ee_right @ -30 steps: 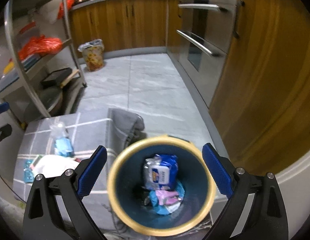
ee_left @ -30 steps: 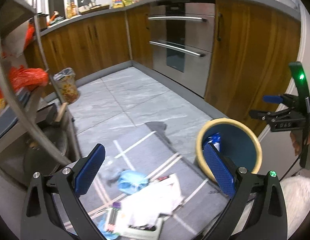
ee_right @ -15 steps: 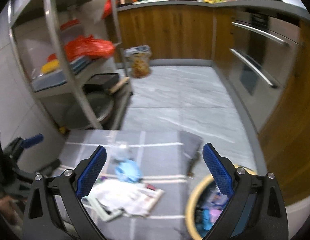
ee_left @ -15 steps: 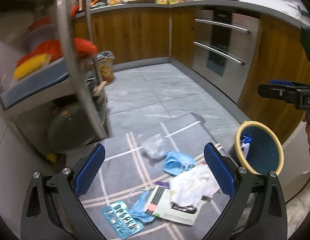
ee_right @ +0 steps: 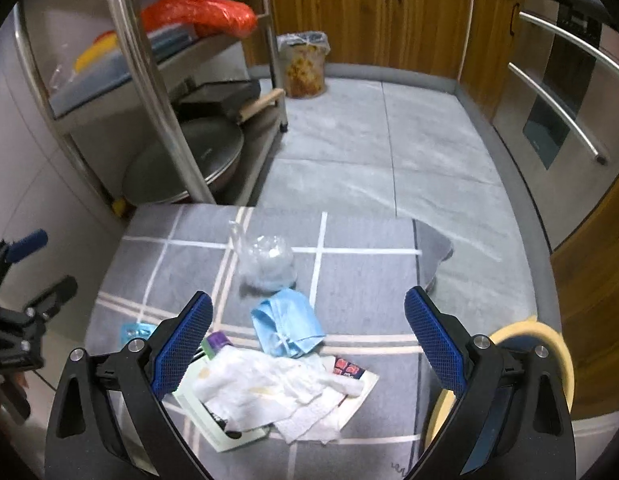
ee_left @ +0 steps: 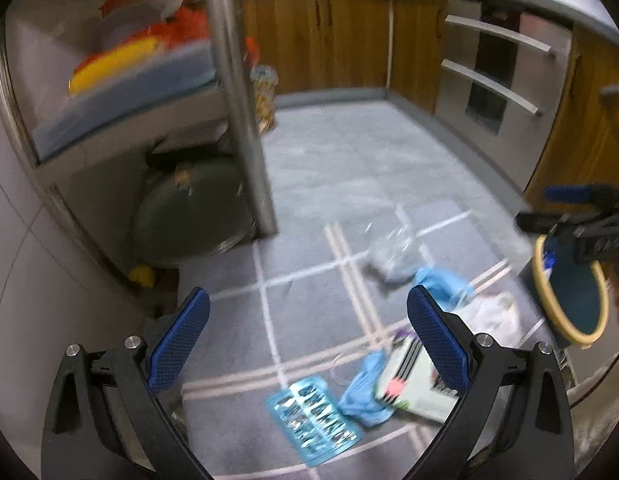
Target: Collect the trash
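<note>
Trash lies on a grey checked rug (ee_right: 349, 272): a clear plastic bag (ee_right: 265, 262), a blue face mask (ee_right: 287, 326), crumpled white tissue (ee_right: 269, 392) over a printed card (ee_right: 349, 372), and a light-blue blister pack (ee_left: 313, 416). The blue bin with a yellow rim (ee_left: 573, 288) stands at the rug's right edge; its rim (ee_right: 545, 332) shows behind my right finger. My left gripper (ee_left: 309, 340) hovers open over the rug's left part. Above the tissue and the mask my right gripper (ee_right: 309, 340) is open too. Neither holds anything.
A steel rack (ee_right: 157, 92) with a pan lid (ee_right: 189, 160), boxes and an orange bag (ee_right: 201, 8) stands at the rug's far left. A lined waste basket (ee_right: 305, 64) sits by the wooden cabinets (ee_right: 369, 12). An oven front (ee_right: 565, 92) runs along the right.
Both grippers have swung left, away from the bin and over the rug's litter. The bin's inside has left the right wrist view. Both stay open.
</note>
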The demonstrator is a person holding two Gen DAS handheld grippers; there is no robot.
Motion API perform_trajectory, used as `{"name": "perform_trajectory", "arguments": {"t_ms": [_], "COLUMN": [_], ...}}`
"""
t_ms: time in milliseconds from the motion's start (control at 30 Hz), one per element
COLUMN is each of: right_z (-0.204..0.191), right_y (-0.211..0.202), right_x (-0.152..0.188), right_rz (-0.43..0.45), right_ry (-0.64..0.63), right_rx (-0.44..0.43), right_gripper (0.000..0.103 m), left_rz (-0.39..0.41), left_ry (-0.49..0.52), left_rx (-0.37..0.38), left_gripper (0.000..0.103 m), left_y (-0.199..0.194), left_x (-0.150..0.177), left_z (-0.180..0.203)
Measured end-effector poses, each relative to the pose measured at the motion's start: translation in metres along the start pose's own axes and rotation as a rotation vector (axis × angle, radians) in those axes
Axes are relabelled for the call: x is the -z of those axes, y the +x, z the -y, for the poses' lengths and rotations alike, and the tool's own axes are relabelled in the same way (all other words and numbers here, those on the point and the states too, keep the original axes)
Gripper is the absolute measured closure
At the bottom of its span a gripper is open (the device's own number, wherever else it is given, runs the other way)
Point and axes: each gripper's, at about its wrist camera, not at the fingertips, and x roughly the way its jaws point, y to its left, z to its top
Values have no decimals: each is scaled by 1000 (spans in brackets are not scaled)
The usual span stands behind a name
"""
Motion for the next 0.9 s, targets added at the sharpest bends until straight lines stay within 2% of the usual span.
{"name": "perform_trajectory", "arguments": {"t_ms": [167, 233, 400, 567, 667, 767, 900], "right_z": [-5, -5, -2, 13, 17, 17, 12], "right_y": [20, 30, 47, 53, 62, 73, 82], "right_x": [-7, -10, -9, -9, -9, -10, -13], "right_rz": [-11, -12, -39, -50, -68, -96, -99], "right_ry": [5, 15, 13, 47, 55, 69, 40], "right_rx": [-12, 4, 11, 13, 15, -5, -20], "right_gripper": [7, 7, 7, 7, 7, 7, 7], "left_rz": [-129, -165, -231, -217, -209, -213, -192], "left_ry": [-68, -127, -177, -179, -176, -144, -135], "left_rx": [-30, -27, -68, -50, 8, 34, 105], "left_gripper": [6, 6, 6, 6, 6, 6, 6], "left_y": [38, 51, 74, 78, 79, 82, 84], "left_x": [28, 39, 58, 50, 46, 43, 35], "left_z": [-9, -13, -16, -15, -9, -1, 10]}}
